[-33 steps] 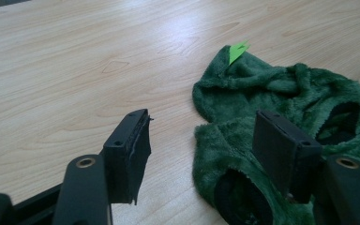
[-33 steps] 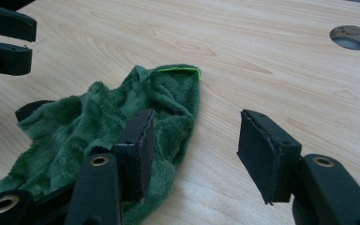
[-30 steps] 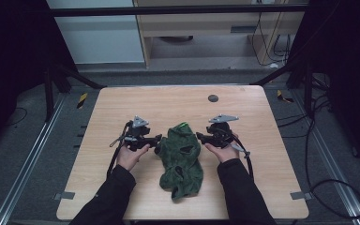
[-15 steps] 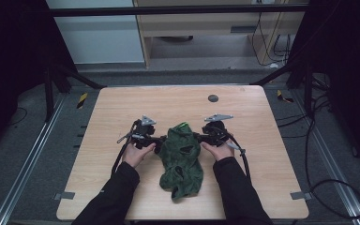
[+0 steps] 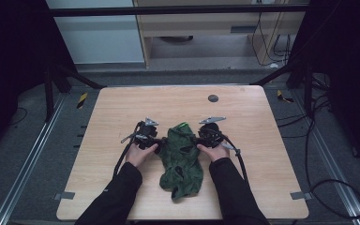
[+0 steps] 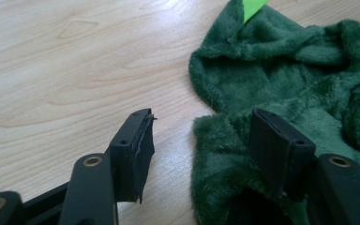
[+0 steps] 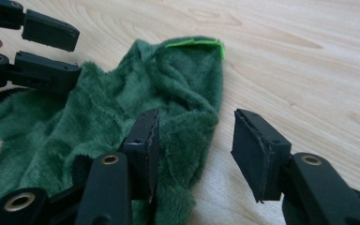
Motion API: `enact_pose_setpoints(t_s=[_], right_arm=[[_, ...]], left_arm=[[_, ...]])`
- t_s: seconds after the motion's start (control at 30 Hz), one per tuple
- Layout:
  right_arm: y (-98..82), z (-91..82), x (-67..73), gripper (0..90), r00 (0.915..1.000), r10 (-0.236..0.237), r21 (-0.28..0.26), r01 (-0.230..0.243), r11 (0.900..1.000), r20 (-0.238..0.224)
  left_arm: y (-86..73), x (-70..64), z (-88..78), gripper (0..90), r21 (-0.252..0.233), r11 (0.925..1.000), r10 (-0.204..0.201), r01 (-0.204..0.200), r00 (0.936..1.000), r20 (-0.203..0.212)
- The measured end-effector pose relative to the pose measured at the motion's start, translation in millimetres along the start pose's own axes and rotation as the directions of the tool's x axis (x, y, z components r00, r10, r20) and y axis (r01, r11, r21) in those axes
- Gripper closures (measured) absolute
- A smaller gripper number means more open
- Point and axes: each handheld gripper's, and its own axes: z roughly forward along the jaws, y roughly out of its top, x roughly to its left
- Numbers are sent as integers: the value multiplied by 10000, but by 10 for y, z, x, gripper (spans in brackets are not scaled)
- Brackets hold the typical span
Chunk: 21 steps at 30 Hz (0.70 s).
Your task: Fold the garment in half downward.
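A dark green fleece garment (image 5: pixel 180 157) lies crumpled in the middle of the wooden table (image 5: pixel 122 108), with a bright green tag (image 5: pixel 183 124) at its far end. My left gripper (image 5: pixel 161 140) is at its left edge and open. In the left gripper view (image 6: pixel 206 145) the cloth's edge (image 6: pixel 225 140) lies between the jaws, one jaw on the fleece, the other over bare wood. My right gripper (image 5: pixel 195 137) is open at the garment's right edge. In the right gripper view (image 7: pixel 199 140) a fold of fleece (image 7: pixel 183 126) sits between the jaws, and the left gripper (image 7: pixel 47 51) shows opposite.
A small dark round disc (image 5: pixel 213 98) lies on the table beyond the garment. Cables trail from both grippers toward the table's near edge. Metal frame rails (image 5: pixel 33 154) run along both sides, and a cabinet stands behind the table.
Both grippers have moved inward from either side toward the garment, and their open jaws now straddle its left and right edges. The garment itself lies as before.
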Motion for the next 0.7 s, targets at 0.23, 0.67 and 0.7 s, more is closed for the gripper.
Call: enact_pose_setpoints(t_s=[0.23, 0.67, 0.7], right_arm=[[-39, 67, 11, 585, 9999, -27, 342, 33, 9994, -162], [-79, 110, 11, 727, 9995, -118, 617, 136, 9980, -295], [-81, 116, 15, 761, 9995, -134, 661, 154, 9977, -297]], left_arm=[[-4, -27, 49, 461, 137, 9999, 51, -52, 9999, 101], [-7, -94, 100, 628, 399, 9991, 125, -135, 9996, 248], [-4, -106, 104, 659, 400, 9991, 106, -116, 9996, 268]])
